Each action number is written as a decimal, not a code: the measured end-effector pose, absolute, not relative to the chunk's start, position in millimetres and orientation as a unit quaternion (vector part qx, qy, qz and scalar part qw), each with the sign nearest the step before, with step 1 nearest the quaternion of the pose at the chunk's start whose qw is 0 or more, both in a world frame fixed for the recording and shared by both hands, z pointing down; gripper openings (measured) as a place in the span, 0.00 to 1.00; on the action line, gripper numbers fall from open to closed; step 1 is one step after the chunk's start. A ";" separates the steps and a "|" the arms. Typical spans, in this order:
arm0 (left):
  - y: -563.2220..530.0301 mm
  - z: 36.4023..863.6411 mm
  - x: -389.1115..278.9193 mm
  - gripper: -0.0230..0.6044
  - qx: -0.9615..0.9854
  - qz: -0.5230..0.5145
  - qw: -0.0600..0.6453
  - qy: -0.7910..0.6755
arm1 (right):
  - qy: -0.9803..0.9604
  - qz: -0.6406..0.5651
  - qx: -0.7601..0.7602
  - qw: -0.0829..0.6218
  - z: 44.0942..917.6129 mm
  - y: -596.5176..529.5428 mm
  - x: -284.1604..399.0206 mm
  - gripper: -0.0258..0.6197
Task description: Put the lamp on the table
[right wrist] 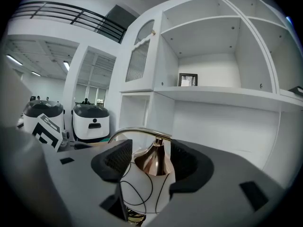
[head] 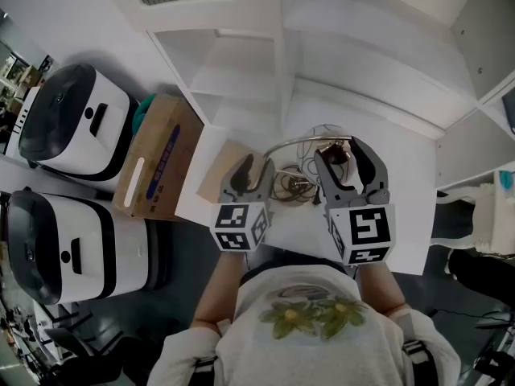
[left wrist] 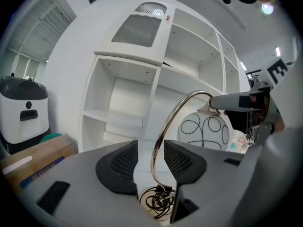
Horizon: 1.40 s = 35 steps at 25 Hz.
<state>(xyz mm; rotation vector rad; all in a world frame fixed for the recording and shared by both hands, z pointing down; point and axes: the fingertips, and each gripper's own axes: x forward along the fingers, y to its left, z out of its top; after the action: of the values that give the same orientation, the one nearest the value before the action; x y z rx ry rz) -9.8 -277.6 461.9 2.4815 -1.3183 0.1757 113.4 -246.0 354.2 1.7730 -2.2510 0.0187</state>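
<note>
**Student:** Where is the lamp (head: 307,139), and which way does it run?

**Instructor:** It stands upright over the middle of the desk (head: 402,179), with the shelving (head: 241,71) at 12 o'clock and a cardboard box (head: 157,155) at 9 o'clock. In the head view its long axis is the arched stem (left wrist: 158,136), which spans from 9 o'clock to 3 o'clock. The shade (right wrist: 142,188) hangs mouth-down from the 3 o'clock end. The base (right wrist: 134,217) sits low beside it, with the bundled cord (left wrist: 158,200) heaped on it. No view settles whether the base bears on the desk.

**Student:** How do the fingers stand?

**Instructor:** The left gripper (left wrist: 150,148) has its fingers spread wider than the stem, which rises between them, close to the finger at 3 o'clock. The right gripper (right wrist: 150,145) has its fingers closed against the shade on both sides, just below the copper cap (right wrist: 154,163).

**Student:** How should the lamp handle?

**Instructor:** As a judgement only:
- **Shade:** it looks like smooth glass, so it is likely to be fragile and slippery under a hard squeeze.
- **Stem:** it is thin, stiff and round, and may twist within the pads.
- **Balance:** the shade's weight hangs off to one side, so the lamp will tend to tip toward 3 o'clock.
- **Cord:** it is limp and may snag.

The firm hold belongs low on the stem. The shade needs only light steadying, preferably at the cap.
</note>
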 end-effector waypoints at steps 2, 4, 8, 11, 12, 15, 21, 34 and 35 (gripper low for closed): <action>-272.3 456.9 -11.5 0.30 0.873 0.061 0.160 -0.456 | -0.774 0.008 0.618 0.136 354.2 -238.8 112.3 0.42; -266.0 451.5 -12.0 0.30 0.877 0.063 0.157 -0.449 | -0.769 0.006 0.625 0.132 351.8 -230.3 110.7 0.42; -250.4 437.7 -10.0 0.30 0.888 0.068 0.142 -0.431 | -0.771 0.004 0.625 0.123 347.2 -212.6 100.7 0.41; -235.7 424.5 -6.0 0.30 0.899 0.070 0.131 -0.412 | -0.776 0.005 0.619 0.119 346.6 -199.4 89.6 0.39; -230.3 420.0 -4.1 0.30 0.903 0.071 0.126 -0.404 | -0.777 0.006 0.619 0.117 346.2 -195.1 86.3 0.32; -213.1 406.1 0.2 0.19 0.915 0.073 0.104 -0.383 | -0.784 0.010 0.610 0.110 346.6 -183.9 73.2 0.14; -181.5 391.1 3.4 0.10 0.931 0.067 0.083 -0.349 | -0.835 0.043 0.546 0.056 351.2 -159.2 38.4 0.09; -140.0 402.4 -6.0 0.09 0.937 0.068 0.106 -0.324 | -0.847 0.094 0.520 0.055 377.1 -117.3 17.2 0.09; -137.1 402.4 -6.2 0.09 0.938 0.068 0.107 -0.323 | -0.847 0.093 0.520 0.055 377.0 -114.8 16.2 0.09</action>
<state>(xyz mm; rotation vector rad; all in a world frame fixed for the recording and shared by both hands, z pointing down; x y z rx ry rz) -6.2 -137.1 402.4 2.7616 -0.9525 0.2011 16.2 -114.8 377.0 1.5782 -2.5722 0.2836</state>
